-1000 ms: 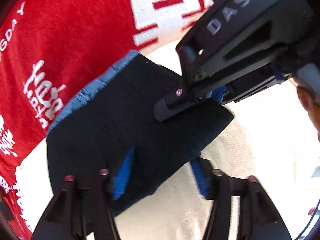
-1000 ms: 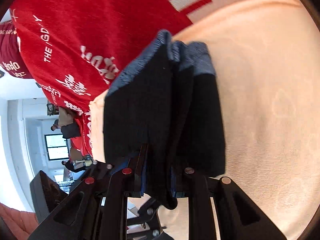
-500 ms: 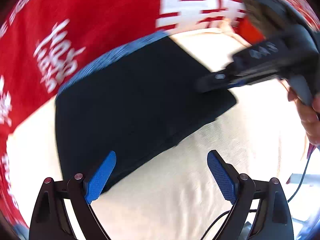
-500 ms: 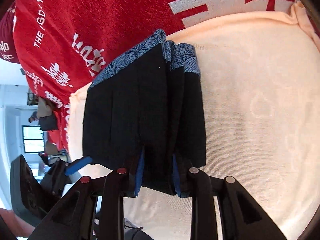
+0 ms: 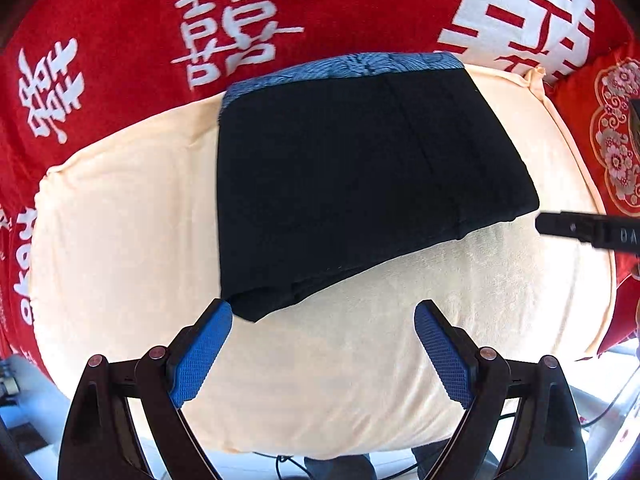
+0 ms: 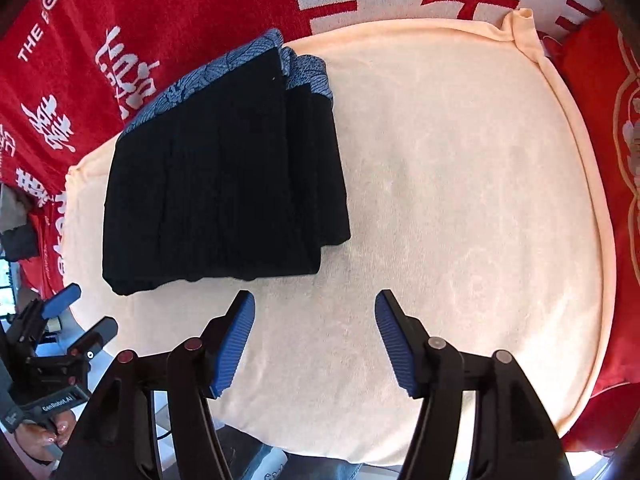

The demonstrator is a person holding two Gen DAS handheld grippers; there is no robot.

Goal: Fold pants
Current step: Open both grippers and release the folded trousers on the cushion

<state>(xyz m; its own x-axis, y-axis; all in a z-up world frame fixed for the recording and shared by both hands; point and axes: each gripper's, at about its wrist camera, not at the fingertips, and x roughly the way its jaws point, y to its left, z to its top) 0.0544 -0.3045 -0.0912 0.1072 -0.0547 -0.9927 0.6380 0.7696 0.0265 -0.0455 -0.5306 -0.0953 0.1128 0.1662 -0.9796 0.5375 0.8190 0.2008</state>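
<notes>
Black pants [image 5: 360, 184] folded into a flat stack on cream towel [image 5: 360, 360], blue patterned waistband [image 5: 352, 65] at far edge. Left gripper [image 5: 323, 354] and right gripper [image 6: 315, 344] fingers apart, empty.

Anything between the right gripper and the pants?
Nothing: only bare cream towel separates the right gripper from the pants, seen in the right wrist view.

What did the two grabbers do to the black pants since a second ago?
The right hand-held gripper let go of the folded black pants with the blue patterned waistband and pulled back with its jaws open. The left hand-held gripper, already open, backed off too. The pants stayed folded on the cream-coloured towel over the red printed blanket.
</notes>
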